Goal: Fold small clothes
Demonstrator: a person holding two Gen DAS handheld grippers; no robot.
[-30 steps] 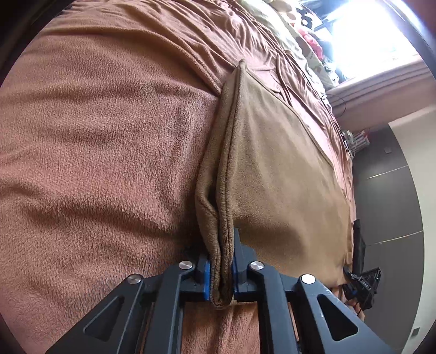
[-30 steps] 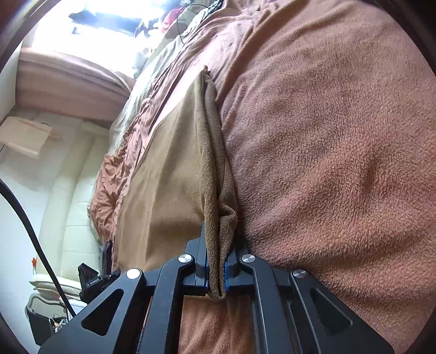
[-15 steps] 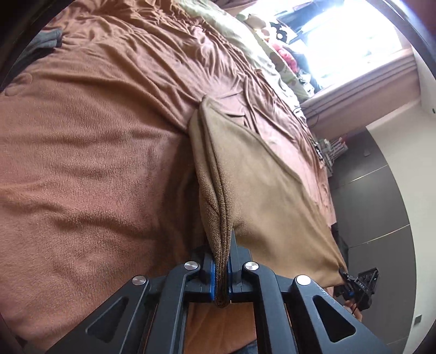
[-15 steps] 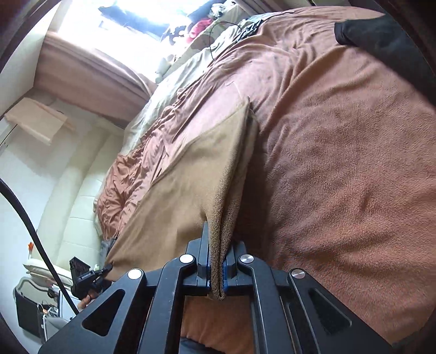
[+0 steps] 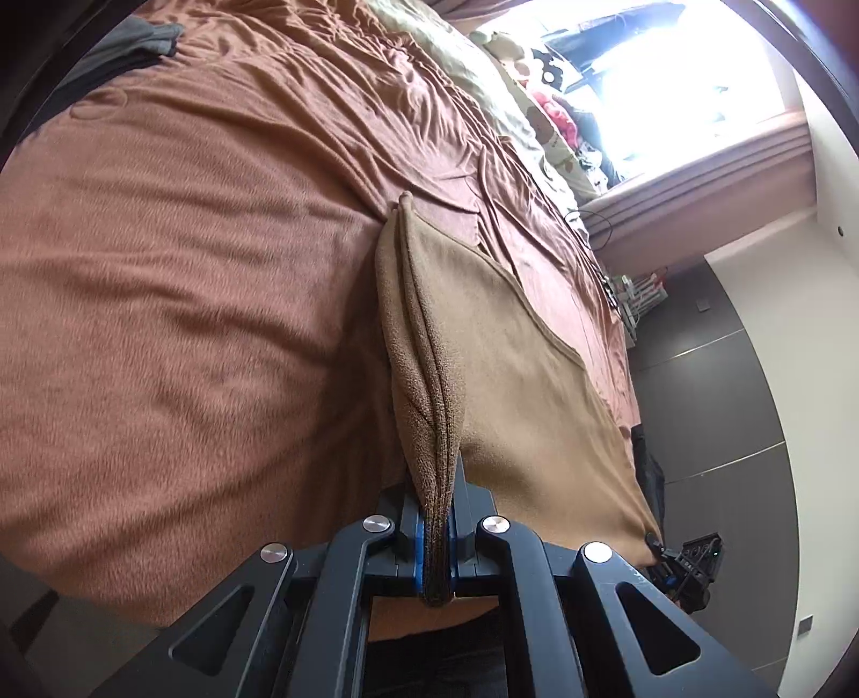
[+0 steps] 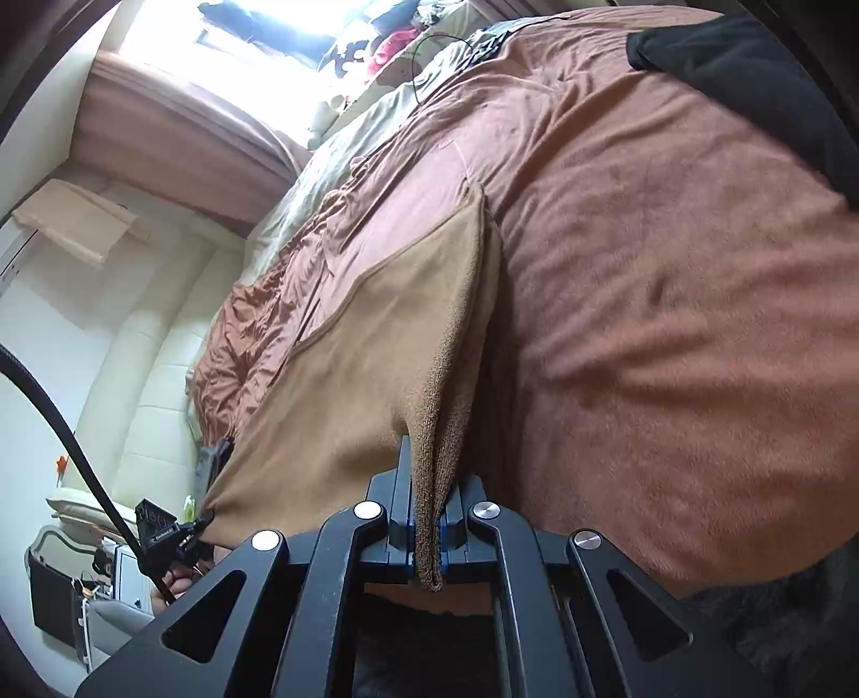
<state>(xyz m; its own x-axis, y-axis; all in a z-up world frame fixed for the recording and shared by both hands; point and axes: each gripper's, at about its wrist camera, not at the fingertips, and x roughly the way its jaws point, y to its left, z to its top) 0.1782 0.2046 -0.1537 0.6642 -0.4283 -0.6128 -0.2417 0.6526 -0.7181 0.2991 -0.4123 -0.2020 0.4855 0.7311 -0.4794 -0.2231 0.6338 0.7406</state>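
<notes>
A tan fleece cloth (image 5: 515, 365) hangs stretched above the bed, held by two corners. My left gripper (image 5: 436, 537) is shut on one corner, with the doubled hem pinched between its blue pads. My right gripper (image 6: 427, 537) is shut on the opposite corner of the same cloth (image 6: 365, 376). Each wrist view shows the other gripper small at the cloth's far corner: the right one (image 5: 692, 564) and the left one (image 6: 161, 531). The cloth's lower edge trails toward the brown blanket.
A brown fleece blanket (image 5: 188, 300) covers the bed, with a rust-coloured sheet (image 6: 300, 300) and pale quilt (image 6: 333, 155) beyond. A dark garment (image 6: 751, 75) lies on the blanket, also seen as a grey garment (image 5: 129, 48). A bright window (image 5: 671, 70) and a black cable (image 6: 70, 435) are nearby.
Both grippers have risen and pulled back from the bed, lifting the tan cloth with them. More of the bed, the window and the dark garment have come into view.
</notes>
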